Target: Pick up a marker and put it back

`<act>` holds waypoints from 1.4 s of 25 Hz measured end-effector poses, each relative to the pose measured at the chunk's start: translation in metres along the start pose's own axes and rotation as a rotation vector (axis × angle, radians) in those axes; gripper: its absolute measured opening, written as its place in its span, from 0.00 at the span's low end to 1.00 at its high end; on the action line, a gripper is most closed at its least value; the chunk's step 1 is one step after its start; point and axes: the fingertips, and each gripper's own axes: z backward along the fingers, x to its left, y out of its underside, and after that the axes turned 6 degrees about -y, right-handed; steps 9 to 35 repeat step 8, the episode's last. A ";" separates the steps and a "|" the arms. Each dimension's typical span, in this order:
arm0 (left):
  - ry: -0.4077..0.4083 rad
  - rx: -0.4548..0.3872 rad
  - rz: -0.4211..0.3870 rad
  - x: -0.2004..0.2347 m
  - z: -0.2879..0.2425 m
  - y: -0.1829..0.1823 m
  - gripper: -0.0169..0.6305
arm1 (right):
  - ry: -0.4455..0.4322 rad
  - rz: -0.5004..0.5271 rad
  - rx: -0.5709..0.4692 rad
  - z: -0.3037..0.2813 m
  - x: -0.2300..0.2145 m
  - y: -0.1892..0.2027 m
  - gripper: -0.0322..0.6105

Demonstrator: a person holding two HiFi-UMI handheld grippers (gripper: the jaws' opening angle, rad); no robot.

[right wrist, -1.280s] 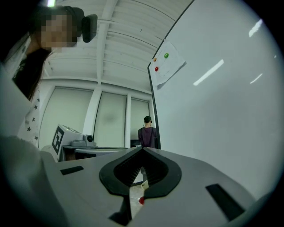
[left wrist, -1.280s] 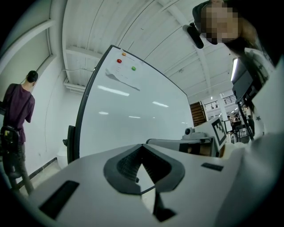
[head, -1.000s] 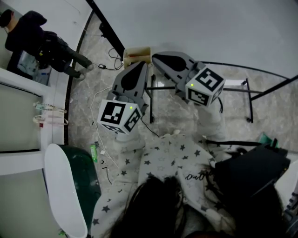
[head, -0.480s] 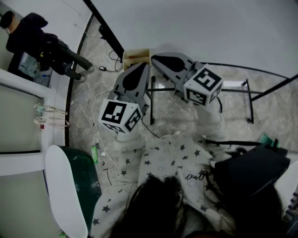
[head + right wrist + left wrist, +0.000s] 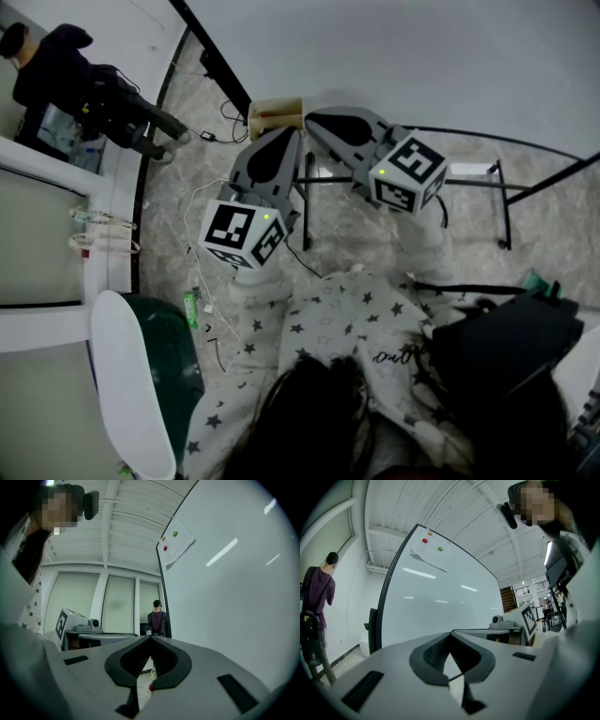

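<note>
- Left gripper (image 5: 450, 633): closed tip to tip, nothing gripped, held level.
- Right gripper (image 5: 150, 637): likewise closed, pads meeting, nothing pinched; side by side with the left one and just to its right in the head view.
- Straight ahead of both claws: whiteboard (image 5: 440, 597), filling much of each gripper view.
- High on the board, up and left of the left claw's tips: paper sheet (image 5: 427, 556), with a red magnet (image 5: 424, 540) and a green magnet (image 5: 440, 549) at its top.
- As for the marker: not clearly made out in any view. Only a small white-and-red bit (image 5: 151, 681) seen through the gap under the right claw's pads, too small to identify.
- Just beyond the two claw tips in the head view: small wooden box (image 5: 277, 111) against the board's lower edge.
- Off to the right of the right claw: black stand frame (image 5: 502, 202) on the marbled floor (image 5: 178, 187).
- Far to the left of the left claw: person in a dark top (image 5: 318, 590), back turned.
- Behind both claws: star-print sleeves (image 5: 328, 319).
</note>
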 end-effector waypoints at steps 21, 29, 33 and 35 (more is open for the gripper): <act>-0.007 0.007 0.002 -0.001 0.002 0.003 0.03 | -0.005 -0.008 0.002 0.002 0.001 0.003 0.06; -0.007 0.007 0.002 -0.001 0.002 0.003 0.03 | -0.005 -0.008 0.002 0.002 0.001 0.003 0.06; -0.007 0.007 0.002 -0.001 0.002 0.003 0.03 | -0.005 -0.008 0.002 0.002 0.001 0.003 0.06; -0.007 0.007 0.002 -0.001 0.002 0.003 0.03 | -0.005 -0.008 0.002 0.002 0.001 0.003 0.06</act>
